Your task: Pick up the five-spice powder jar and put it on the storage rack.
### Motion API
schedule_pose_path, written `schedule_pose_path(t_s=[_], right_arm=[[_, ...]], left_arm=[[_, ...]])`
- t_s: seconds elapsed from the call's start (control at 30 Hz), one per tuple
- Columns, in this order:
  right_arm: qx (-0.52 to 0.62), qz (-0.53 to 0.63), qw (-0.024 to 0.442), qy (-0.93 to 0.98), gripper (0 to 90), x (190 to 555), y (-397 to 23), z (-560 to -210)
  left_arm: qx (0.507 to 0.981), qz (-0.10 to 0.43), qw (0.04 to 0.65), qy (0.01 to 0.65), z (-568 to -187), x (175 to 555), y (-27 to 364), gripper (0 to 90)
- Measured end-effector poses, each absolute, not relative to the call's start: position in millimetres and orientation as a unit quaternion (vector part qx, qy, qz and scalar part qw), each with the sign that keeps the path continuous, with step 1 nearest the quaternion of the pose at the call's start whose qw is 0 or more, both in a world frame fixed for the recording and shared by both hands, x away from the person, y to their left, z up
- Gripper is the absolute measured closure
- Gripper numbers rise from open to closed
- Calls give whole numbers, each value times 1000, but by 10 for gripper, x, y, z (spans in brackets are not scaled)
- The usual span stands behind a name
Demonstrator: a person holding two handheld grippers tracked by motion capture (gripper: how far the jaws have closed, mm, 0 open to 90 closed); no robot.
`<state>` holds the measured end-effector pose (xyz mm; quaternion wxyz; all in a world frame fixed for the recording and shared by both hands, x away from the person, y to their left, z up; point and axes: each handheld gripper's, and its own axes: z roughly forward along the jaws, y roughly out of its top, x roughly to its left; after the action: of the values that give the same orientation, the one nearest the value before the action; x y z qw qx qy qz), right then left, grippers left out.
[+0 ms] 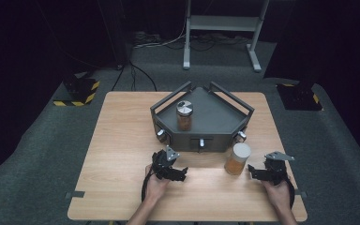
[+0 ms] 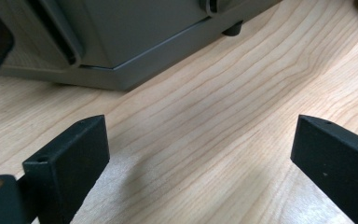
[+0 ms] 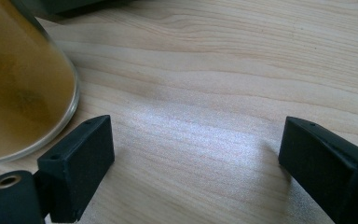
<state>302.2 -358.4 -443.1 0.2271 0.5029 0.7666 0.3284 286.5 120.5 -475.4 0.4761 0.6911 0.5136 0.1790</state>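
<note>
Fingers (image 3: 74,172) of the right gripper (image 1: 261,173) stand wide apart with bare counter (image 1: 122,140) between them and nothing held; the left gripper (image 1: 177,174) is spread just as wide, its fingers (image 2: 70,168) empty over the wood in front of the grey tray (image 1: 215,117)

The jar nearest the work, a white-lidded jar (image 1: 237,159) of amber-brown contents, stands upright on the counter just beside the tray's front right corner and just to the left of the right gripper. In the right gripper view its glass wall (image 3: 23,84) sits close off the left finger, outside the gap rather than between the fingers. A second jar (image 1: 184,115), with a metal lid, stands inside the tray

Likely trouble: since the glass lies off to one side of the gap, a forward push could catch it with the finger's edge and tip or slide it against the tray. Smooth round glass may also slip or twist if pinched off-centre or too low, and a high pinch on the lid might lift the lid alone if it is loose

No brand, label or legible writing can be made out on either jar, the tray or the grippers
</note>
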Motion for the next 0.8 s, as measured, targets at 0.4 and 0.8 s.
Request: schedule_pose_path(t_s=[0.4, 0.8], right_arm=[[503, 328, 227, 766, 101, 3022, -3583, -4431], [506, 327, 228, 765, 100, 3016, -3572, -4431]], left_arm=[[640, 169, 512, 548, -4980, 2897, 1038, 36], [636, 167, 516, 549, -5000, 2915, 1013, 10]])
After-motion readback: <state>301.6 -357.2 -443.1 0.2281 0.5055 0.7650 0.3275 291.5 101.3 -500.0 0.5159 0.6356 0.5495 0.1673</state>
